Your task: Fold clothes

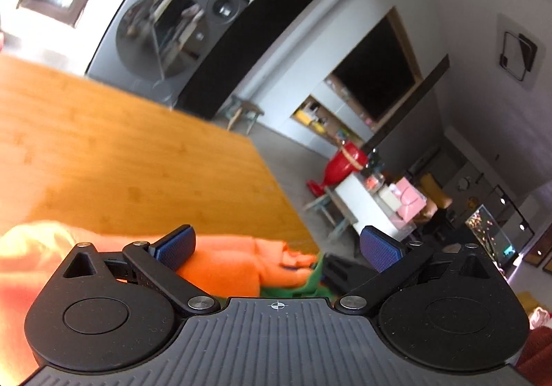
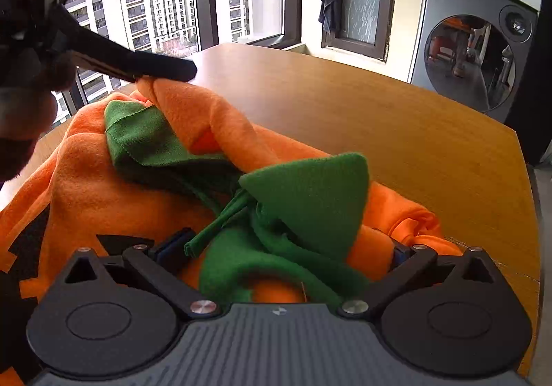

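The right gripper (image 2: 289,251) is spread to its widest, the green hood (image 2: 310,199) of the orange sweatshirt (image 2: 86,185) bunched loose between its pads, nothing clamped. The left gripper (image 1: 277,246) is held open too; its lower finger (image 2: 138,65) is seen touching a raised orange fold. The garment is heaped on the wooden table (image 2: 396,130), a washing machine (image 2: 479,51) beyond.

Clothes on your surface

Your clothes (image 2: 138,179) lie on the surface (image 2: 379,116), near its edge; the washer (image 2: 472,51) stands behind.

both wrist views, close over table (image 1: 138,144), share garment (image 2: 86,179).
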